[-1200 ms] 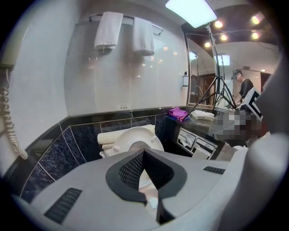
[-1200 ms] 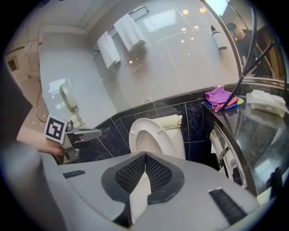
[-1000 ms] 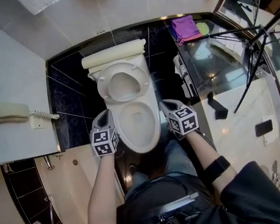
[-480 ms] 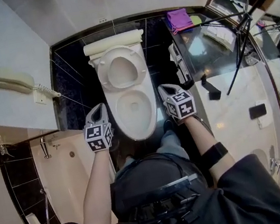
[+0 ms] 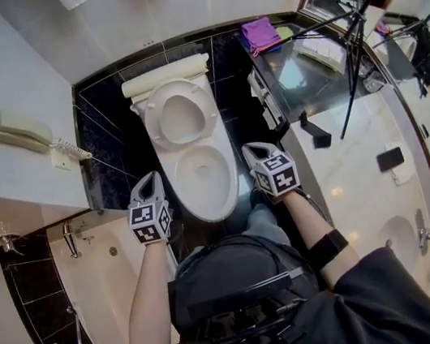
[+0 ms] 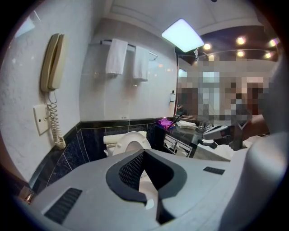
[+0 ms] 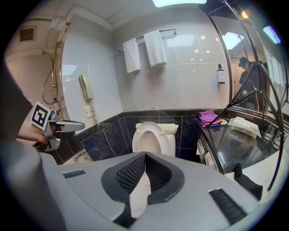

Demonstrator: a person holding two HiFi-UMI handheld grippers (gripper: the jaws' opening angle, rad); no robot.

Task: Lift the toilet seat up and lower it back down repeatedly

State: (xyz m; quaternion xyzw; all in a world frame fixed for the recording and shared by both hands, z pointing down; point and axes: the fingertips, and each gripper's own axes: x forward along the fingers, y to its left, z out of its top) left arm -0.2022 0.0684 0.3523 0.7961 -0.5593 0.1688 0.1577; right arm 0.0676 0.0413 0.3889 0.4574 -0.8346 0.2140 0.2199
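The white toilet seat (image 5: 179, 116) stands raised against the tank (image 5: 165, 77), leaving the bowl (image 5: 199, 174) bare. It also shows upright in the left gripper view as the seat (image 6: 131, 142) and in the right gripper view as the seat (image 7: 151, 135). My left gripper (image 5: 150, 180) hangs beside the bowl's left front, shut and holding nothing. My right gripper (image 5: 254, 150) hangs beside the bowl's right front, also shut and empty. Neither touches the toilet. Each gripper view shows its own jaws, left gripper (image 6: 143, 152) and right gripper (image 7: 145, 153), closed tip to tip.
A wall phone (image 5: 22, 131) hangs at left above a bathtub (image 5: 107, 260). To the right a dark counter (image 5: 321, 74) carries a purple cloth (image 5: 260, 33), with a tripod (image 5: 354, 27) over it. Towels (image 7: 144, 52) hang on the back wall.
Both grippers have drawn back from the bowl's sides toward the person and risen slightly. The seat has stayed upright.
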